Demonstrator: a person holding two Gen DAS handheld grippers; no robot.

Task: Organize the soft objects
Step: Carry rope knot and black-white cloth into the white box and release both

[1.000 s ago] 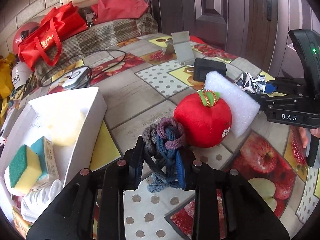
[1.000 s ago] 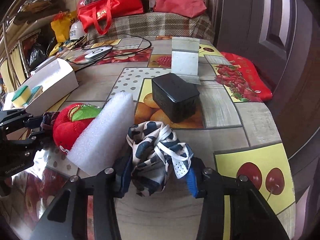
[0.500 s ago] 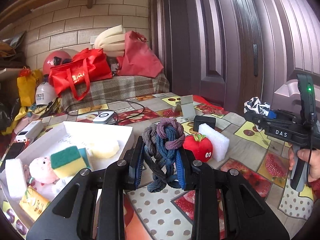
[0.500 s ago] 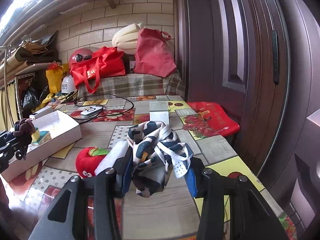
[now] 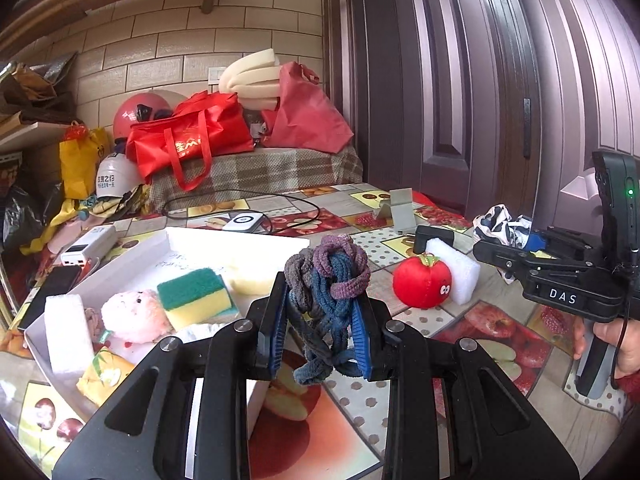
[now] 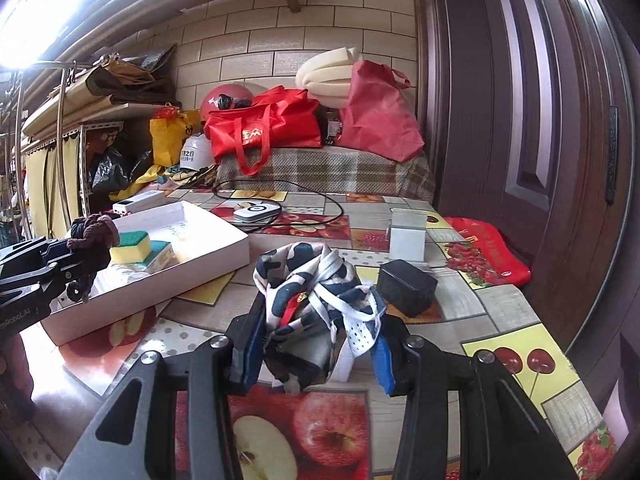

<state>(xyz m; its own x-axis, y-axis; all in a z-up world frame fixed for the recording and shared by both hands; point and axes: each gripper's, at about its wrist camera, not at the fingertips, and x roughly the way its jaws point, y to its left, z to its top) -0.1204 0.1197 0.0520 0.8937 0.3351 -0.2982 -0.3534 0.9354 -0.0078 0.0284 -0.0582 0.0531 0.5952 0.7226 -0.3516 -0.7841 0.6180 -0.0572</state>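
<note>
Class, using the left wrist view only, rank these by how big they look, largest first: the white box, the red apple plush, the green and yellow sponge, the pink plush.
1. white box
2. and 3. green and yellow sponge and pink plush: look alike, not ranked
4. red apple plush, though it sits farther from the camera, so unsure

Fruit-patterned table point(image 5: 360, 404) with white box point(image 5: 132, 256), red plush apple point(image 5: 422, 282), foam block point(image 5: 460, 270).

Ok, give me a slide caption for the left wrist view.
Left gripper carries knotted hair ties toward the white box of sponges.
</note>
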